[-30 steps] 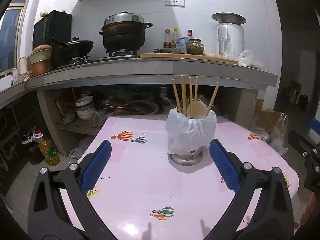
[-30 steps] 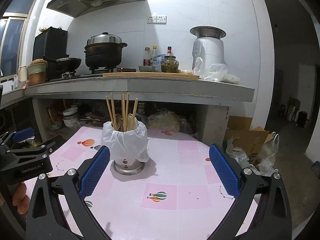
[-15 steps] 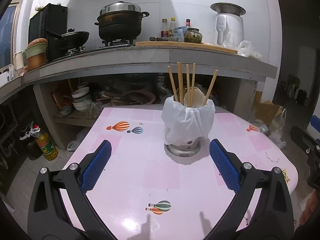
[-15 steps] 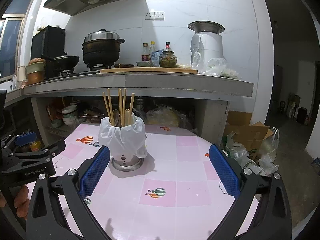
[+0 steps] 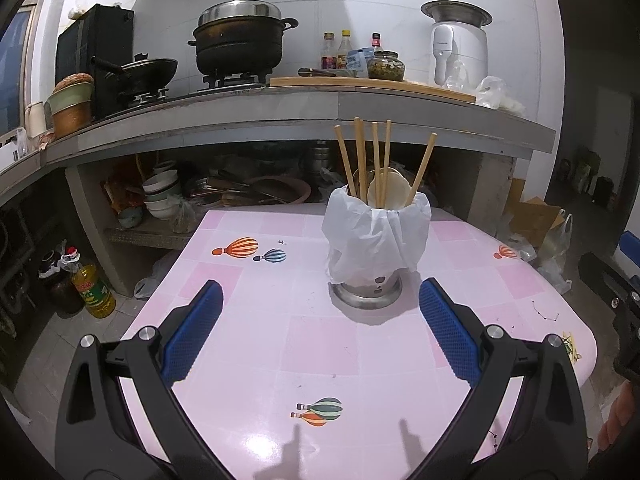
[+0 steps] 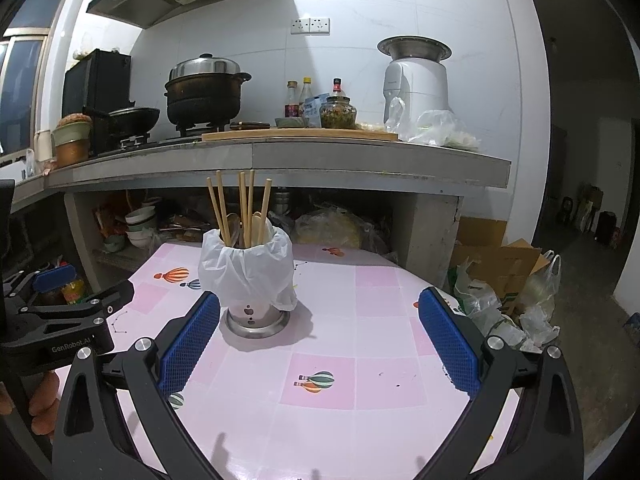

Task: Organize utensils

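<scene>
I've got both tools up over the pink table (image 5: pixel 280 344), nothing in either. Left gripper (image 5: pixel 320 320) is spread wide, blue pads (image 5: pixel 192 332) apart, empty. Right gripper (image 6: pixel 318 328) same: released, pads wide, empty.

Utensil holder (image 5: pixel 370 288), a steel cup w/ white plastic bag (image 5: pixel 376 236) draped over its rim, stands upright on the table's far half, just beyond the left gripper's tips & a bit right of centre. In the right wrist view it sits at the left, just past the left pad. Five wooden chopsticks (image 5: pixel 362 160) stick up out of it, fanned slightly; a pale spoon (image 5: pixel 390 192) sits among them.

Behind: counter (image 5: pixel 304 112) w/ big lidded pot (image 5: pixel 240 36), bottles, white appliance (image 5: pixel 460 48).
</scene>
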